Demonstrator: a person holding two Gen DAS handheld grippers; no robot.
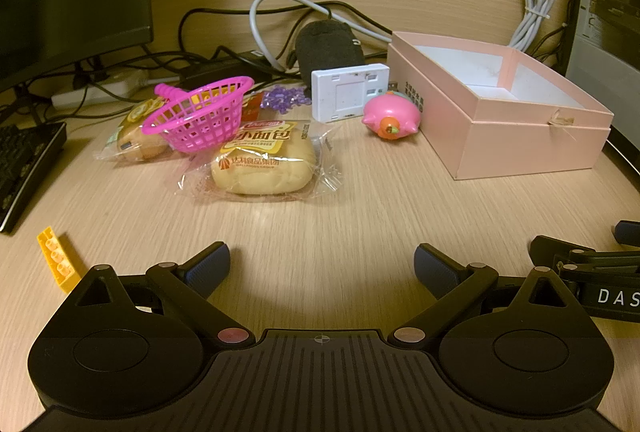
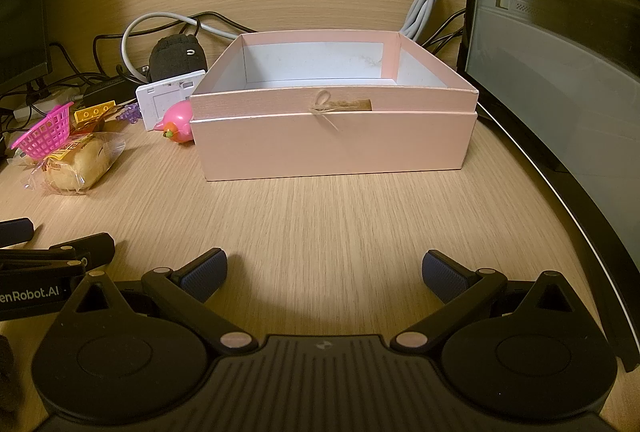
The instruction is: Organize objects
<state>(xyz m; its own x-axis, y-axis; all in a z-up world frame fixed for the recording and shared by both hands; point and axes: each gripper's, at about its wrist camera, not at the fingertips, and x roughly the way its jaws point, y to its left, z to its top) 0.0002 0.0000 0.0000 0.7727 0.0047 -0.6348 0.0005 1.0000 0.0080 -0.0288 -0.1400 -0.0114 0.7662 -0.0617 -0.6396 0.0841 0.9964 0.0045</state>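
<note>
Two cable bundles (image 1: 534, 10) behind box (image 1: 520, 136)

Second bread packet (image 1: 138, 140) half hidden behind pink basket (image 1: 200, 114), keyboard (image 1: 24, 168) cropped at left edge

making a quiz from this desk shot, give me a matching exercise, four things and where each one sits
Things:
1 pink basket
2 pink toy
3 yellow brick
4 white plate

Places:
A beside the pink box
B alone near the left gripper
C atop the bread packs
D propped upright behind the toy

Pairs: 1-C, 2-A, 3-B, 4-D
</note>
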